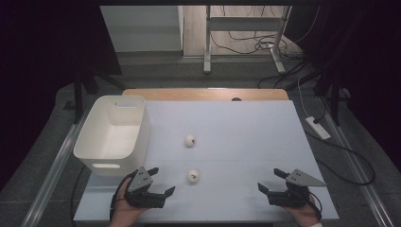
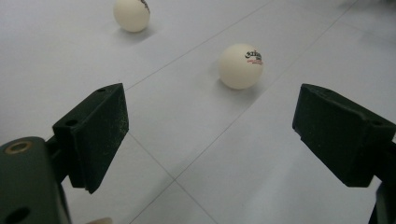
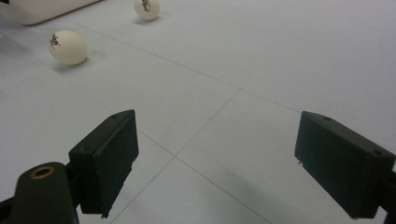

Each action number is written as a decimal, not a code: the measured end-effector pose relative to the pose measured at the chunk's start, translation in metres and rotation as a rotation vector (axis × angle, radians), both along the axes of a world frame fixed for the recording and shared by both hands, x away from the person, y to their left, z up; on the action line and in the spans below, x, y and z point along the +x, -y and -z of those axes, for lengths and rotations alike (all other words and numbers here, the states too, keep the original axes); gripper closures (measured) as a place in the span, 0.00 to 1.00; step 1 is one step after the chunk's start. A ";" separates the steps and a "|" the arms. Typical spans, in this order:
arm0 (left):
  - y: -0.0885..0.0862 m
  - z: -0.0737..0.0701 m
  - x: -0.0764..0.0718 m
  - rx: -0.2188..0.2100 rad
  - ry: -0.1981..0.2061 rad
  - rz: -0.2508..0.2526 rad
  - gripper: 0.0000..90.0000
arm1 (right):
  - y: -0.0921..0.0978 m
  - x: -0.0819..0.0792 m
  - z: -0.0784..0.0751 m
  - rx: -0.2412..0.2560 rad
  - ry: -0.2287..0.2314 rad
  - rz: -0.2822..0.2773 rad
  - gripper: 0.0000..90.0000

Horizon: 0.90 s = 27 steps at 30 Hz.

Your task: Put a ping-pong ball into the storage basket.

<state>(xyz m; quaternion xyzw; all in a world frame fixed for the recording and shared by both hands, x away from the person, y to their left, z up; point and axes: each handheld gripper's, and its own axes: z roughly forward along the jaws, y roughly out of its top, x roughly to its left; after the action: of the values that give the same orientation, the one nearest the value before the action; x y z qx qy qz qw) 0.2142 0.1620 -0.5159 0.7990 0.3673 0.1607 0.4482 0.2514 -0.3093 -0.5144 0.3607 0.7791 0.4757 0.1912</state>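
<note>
Two white table-tennis balls lie on the pale table sheet. The near ball [image 1: 193, 176] [image 2: 241, 66] [image 3: 68, 47] sits a short way right of my left gripper [image 1: 161, 181] [image 2: 210, 135], just ahead of its open jaws. The far ball [image 1: 190, 140] [image 2: 132, 14] [image 3: 146, 9] rests farther back, near the middle of the sheet. My right gripper [image 1: 272, 180] [image 3: 215, 163] hovers near the front right of the table, open with nothing between its jaws, well apart from both balls. A white plastic bin [image 1: 113, 134] stands at the left.
The bin's right wall [image 1: 143, 127] rises just behind and left of my left gripper. Beyond the sheet a wooden table edge [image 1: 208, 93] runs along the back. Cables [image 1: 331, 142] and metal frame legs lie on the floor beyond and to the right.
</note>
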 end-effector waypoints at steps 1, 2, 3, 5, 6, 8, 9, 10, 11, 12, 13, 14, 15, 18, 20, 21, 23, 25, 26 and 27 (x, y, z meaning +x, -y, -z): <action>0.000 -0.001 0.000 -0.002 -0.003 -0.003 0.13 | 0.000 0.000 0.000 -0.002 0.000 0.000 0.15; 0.000 -0.001 0.001 -0.004 -0.004 -0.006 0.13 | 0.001 0.000 0.000 -0.002 0.000 0.002 0.15; 0.000 -0.002 0.001 -0.007 -0.004 -0.008 0.13 | 0.001 0.000 0.000 -0.002 0.000 0.003 0.15; 0.001 -0.004 0.001 -0.008 -0.002 -0.013 0.13 | 0.001 0.001 0.000 0.001 -0.001 0.003 0.15; 0.001 -0.004 0.002 -0.009 -0.003 -0.013 0.13 | 0.001 0.001 0.001 0.000 -0.001 0.003 0.15; 0.001 -0.005 0.002 -0.011 -0.002 -0.014 0.13 | 0.001 0.001 0.001 0.003 -0.004 0.003 0.15; 0.002 -0.006 0.002 -0.010 -0.001 -0.014 0.13 | 0.000 0.001 0.000 0.013 -0.008 0.002 0.15; 0.003 -0.007 0.002 -0.012 -0.001 -0.014 0.13 | 0.000 0.001 0.000 0.017 -0.010 0.001 0.15; 0.003 -0.008 0.002 -0.014 -0.003 -0.012 0.13 | 0.000 0.001 -0.001 0.016 -0.009 -0.001 0.15; 0.004 -0.009 0.002 -0.013 -0.002 -0.011 0.13 | 0.000 0.001 -0.001 0.016 -0.005 -0.002 0.15; 0.006 -0.011 0.003 -0.014 -0.003 -0.009 0.13 | 0.000 0.001 -0.001 0.016 -0.005 -0.002 0.15; 0.007 -0.012 0.003 -0.015 -0.005 -0.009 0.13 | 0.000 0.001 -0.001 0.017 -0.007 -0.002 0.15; 0.007 -0.013 0.003 -0.014 -0.006 -0.005 0.13 | 0.000 0.001 0.000 0.015 -0.006 -0.001 0.15; 0.008 -0.018 0.004 -0.017 -0.002 -0.006 0.13 | 0.001 0.002 0.000 0.013 -0.009 0.006 0.15; 0.009 -0.020 0.005 -0.025 -0.003 -0.005 0.13 | 0.002 0.002 0.000 0.017 -0.008 0.008 0.15; 0.009 -0.020 0.005 -0.020 -0.003 -0.004 0.13 | 0.002 0.002 0.000 0.018 -0.009 0.007 0.15; 0.011 -0.021 0.006 -0.020 -0.008 -0.003 0.13 | 0.002 0.002 0.000 0.016 -0.007 0.007 0.15; 0.013 -0.021 0.007 -0.016 -0.013 -0.001 0.13 | 0.002 0.002 0.000 0.015 -0.008 0.007 0.15; 0.014 -0.021 0.007 -0.015 -0.015 0.000 0.13 | 0.002 0.002 0.000 0.014 -0.008 0.007 0.15; 0.015 -0.022 0.007 -0.013 -0.017 0.004 0.13 | 0.002 0.002 0.000 0.014 -0.008 0.008 0.15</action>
<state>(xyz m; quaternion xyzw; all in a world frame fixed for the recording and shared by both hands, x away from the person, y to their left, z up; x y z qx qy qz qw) 0.2215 0.1467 -0.4942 0.7981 0.3705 0.1508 0.4506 0.2535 -0.3111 -0.5144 0.3669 0.7751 0.4790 0.1876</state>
